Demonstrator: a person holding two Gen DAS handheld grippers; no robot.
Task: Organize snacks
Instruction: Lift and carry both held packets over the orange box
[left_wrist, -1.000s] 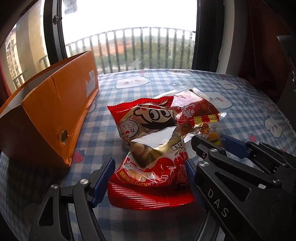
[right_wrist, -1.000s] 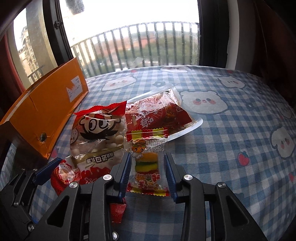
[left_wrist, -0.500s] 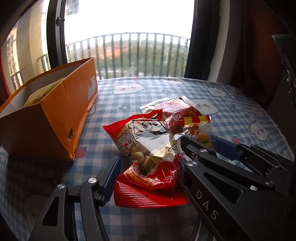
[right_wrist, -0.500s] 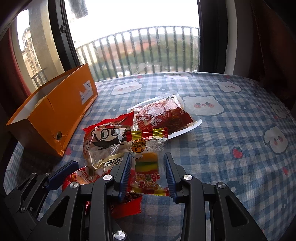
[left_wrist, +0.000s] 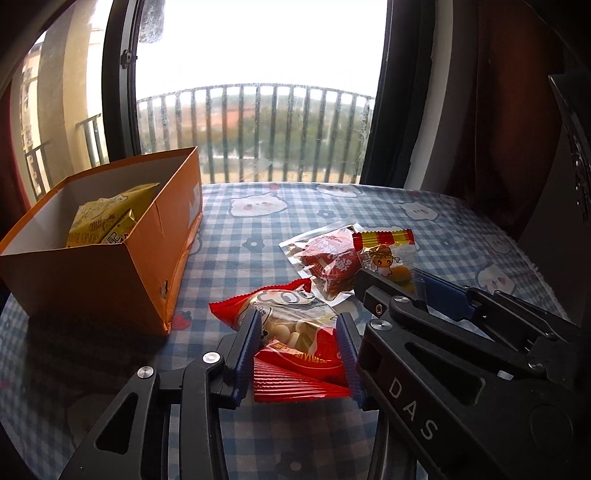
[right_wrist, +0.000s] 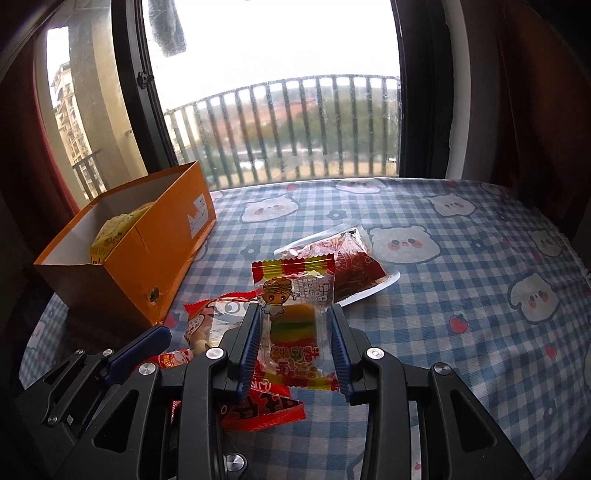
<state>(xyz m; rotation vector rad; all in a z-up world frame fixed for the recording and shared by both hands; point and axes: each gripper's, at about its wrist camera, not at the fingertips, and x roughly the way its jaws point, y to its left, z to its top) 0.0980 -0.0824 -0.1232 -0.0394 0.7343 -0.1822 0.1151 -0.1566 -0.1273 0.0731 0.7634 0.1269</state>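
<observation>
Left wrist view | left gripper (left_wrist: 301, 345) just closed, clamping red snack bag (left_wrist: 295, 332) | right gripper (right_wrist: 294, 343) clamping burger gummy packet (right_wrist: 293, 317) | orange box (left_wrist: 110, 266) far left

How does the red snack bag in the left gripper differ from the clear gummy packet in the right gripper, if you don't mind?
The red snack bag is wider, mostly red, with pale round pieces behind a window; the gummy packet is narrower, clear, with a striped top and a layered burger-shaped candy. The bag lies tilted forward; the packet stands nearly upright. Both are sealed and clamped between blue pads, beside the orange box.
</observation>
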